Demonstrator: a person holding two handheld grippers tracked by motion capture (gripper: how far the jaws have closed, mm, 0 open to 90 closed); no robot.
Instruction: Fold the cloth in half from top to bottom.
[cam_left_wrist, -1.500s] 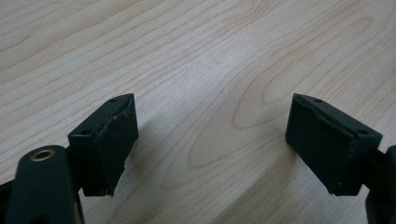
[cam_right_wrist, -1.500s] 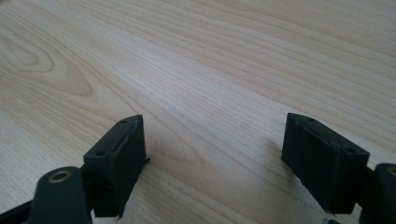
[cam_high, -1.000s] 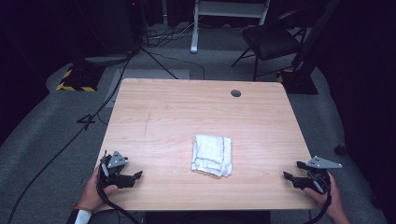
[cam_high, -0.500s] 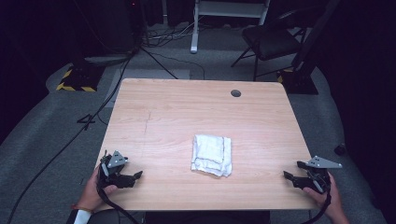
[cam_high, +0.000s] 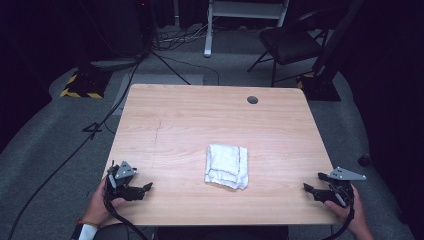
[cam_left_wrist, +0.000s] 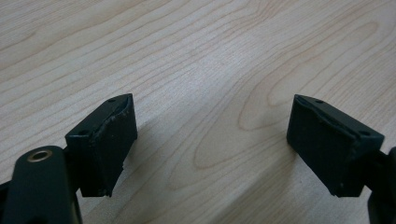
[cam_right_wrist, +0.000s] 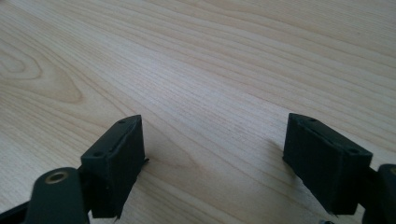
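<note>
Hand-held grippers, left (cam_high: 148, 187) and right (cam_high: 307, 187), both released, flanking folded white terry cloth (cam_high: 227, 165); risks pinching one layer, unfolding it.

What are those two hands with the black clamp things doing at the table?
A person sits at a wooden table with a gripper in each hand. The left gripper and the right gripper rest near the front corners, jaws open and holding nothing. Between them, apart from both, lies a folded white cloth. Neither gripper touches it, so it looks like the work on the cloth has not begun.
</note>
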